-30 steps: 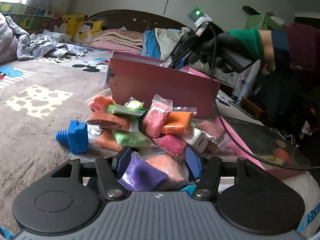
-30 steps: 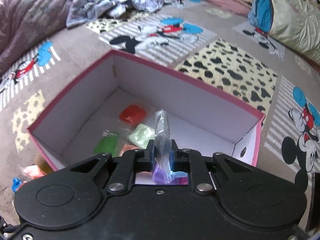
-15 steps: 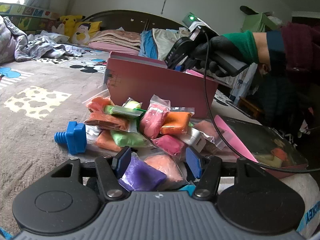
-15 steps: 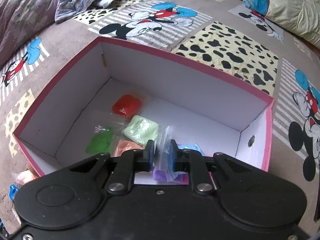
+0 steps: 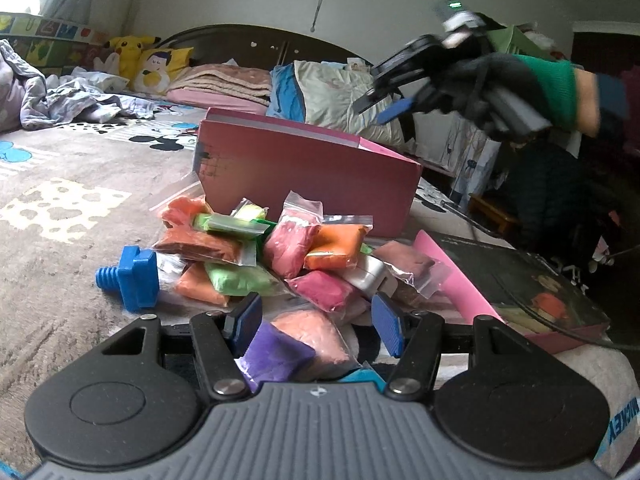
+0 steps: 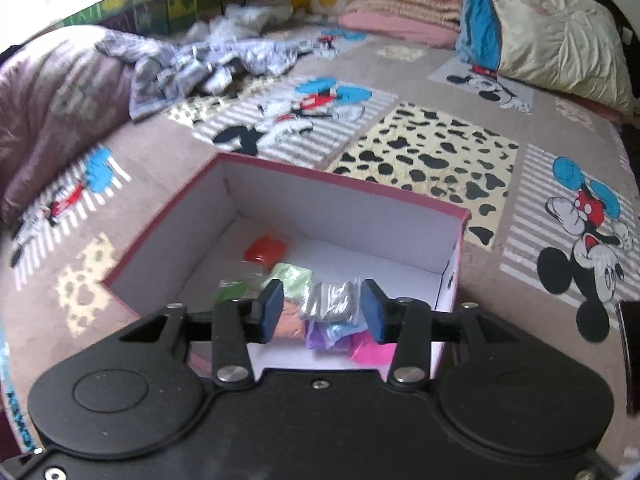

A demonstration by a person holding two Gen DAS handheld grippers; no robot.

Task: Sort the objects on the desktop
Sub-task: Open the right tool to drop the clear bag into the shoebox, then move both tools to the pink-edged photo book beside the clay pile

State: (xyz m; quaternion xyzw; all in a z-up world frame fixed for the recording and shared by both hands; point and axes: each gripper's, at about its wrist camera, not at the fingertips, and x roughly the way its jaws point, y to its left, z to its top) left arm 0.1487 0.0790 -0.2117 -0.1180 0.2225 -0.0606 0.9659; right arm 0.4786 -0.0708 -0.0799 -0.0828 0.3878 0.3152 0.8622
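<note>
Above pink box, right gripper hovers, fingers wide, holding nothing. Silver bag lies in box on purple bag, beside light-green, red, magenta bags. Left gripper low on bed, fingers wide around purple clay bag, not gripping. Bag pile and blue bolt just ahead, before box.

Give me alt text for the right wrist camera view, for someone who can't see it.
The right gripper, jaws open and holding nothing, hovers over an open pink cardboard box with white walls on a cartoon-mouse patterned blanket. Inside lie small clear bags of coloured clay: red, pale green, silver, purple and pink.
</note>
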